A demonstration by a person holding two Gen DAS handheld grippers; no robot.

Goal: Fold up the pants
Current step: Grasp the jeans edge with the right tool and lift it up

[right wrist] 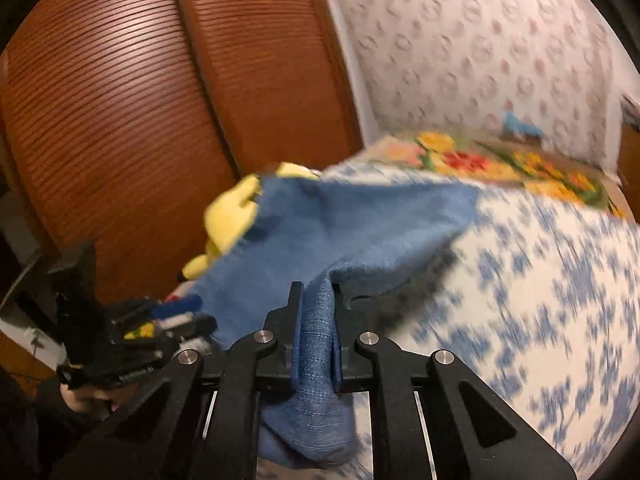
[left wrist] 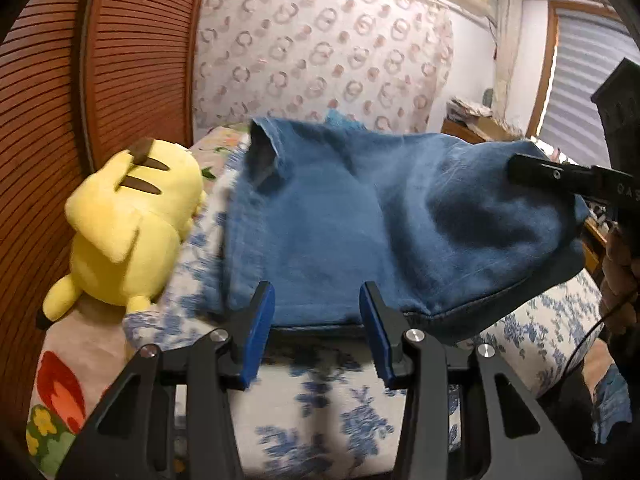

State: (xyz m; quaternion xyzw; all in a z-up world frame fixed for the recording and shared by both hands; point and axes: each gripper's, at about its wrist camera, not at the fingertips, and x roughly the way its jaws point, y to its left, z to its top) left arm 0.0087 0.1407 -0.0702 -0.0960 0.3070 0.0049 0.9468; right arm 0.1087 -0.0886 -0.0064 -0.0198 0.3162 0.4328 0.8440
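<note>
Pants [left wrist: 360, 220] sit on the bed [left wrist: 340, 412], just ahead of the left gripper [left wrist: 318, 332] and partly lifted off the sheet on the right. Right gripper [right wrist: 316, 336] has its fingers [right wrist: 297, 336] closed tight on a bunched denim edge; a flap hangs below them. Left fingers [left wrist: 260, 328] stand wide apart, tips at the near hem, holding nothing as far as I can tell. For a clean fold: pinch the near hem with the left, match heights, keep cloth taut, carry both corners over together. Plush toy [left wrist: 128, 232] lies left of the left fingers; steer clear.
</note>
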